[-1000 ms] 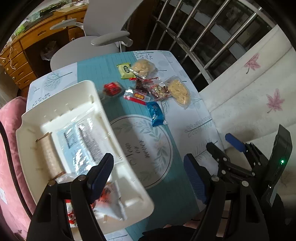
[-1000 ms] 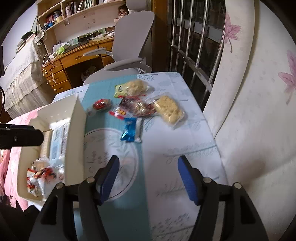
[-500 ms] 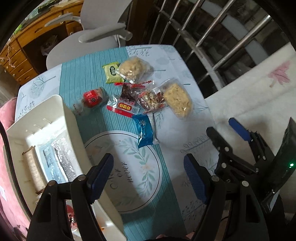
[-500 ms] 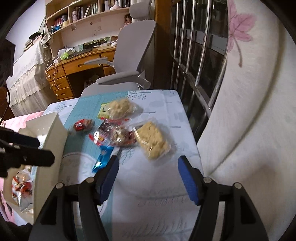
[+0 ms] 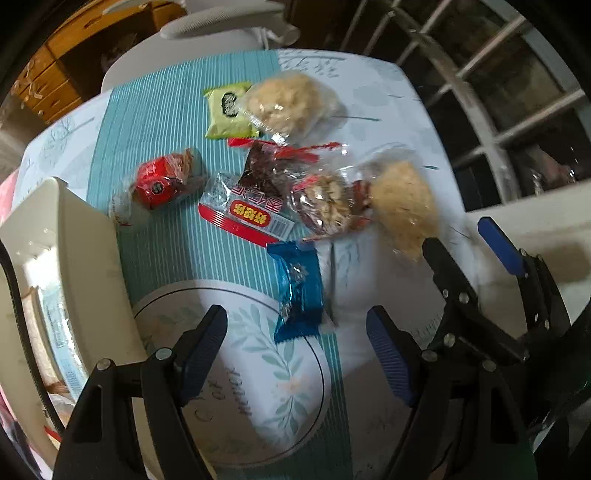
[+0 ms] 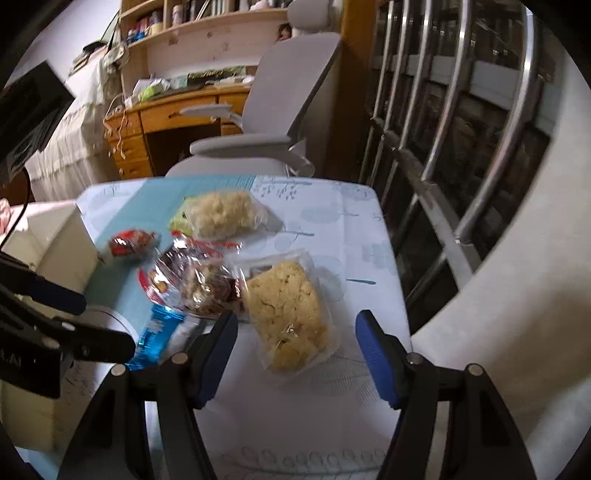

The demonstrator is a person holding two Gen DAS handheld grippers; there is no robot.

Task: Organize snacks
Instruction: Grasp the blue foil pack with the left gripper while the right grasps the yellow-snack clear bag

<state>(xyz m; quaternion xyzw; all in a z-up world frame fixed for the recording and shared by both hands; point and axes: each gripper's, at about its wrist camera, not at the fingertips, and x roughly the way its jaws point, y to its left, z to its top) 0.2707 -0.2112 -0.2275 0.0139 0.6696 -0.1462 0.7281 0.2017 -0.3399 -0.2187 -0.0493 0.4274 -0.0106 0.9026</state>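
We've got both hand-held grippers empty, jaws apart: left [image 5: 295, 356] over the blue packet [image 5: 298, 291], right [image 6: 295, 345] w/ near yellow bag [image 6: 288, 314], prob. next pickups for the bin [image 5: 79, 251].

Home study: wooden desk [image 6: 173, 122], bookshelf [image 6: 207, 33], office chair [image 6: 266, 122].

I'm seeing the bin [image 5: 88, 266] running off the left edge, its contents mostly hiding behind the near wall. The nut packet [image 5: 325, 206] is overlapping the red wrapper [image 5: 247, 218] (print too blurred to read). My left gripper [image 6: 55, 325] is covering part of the blue packet [image 6: 159, 332].
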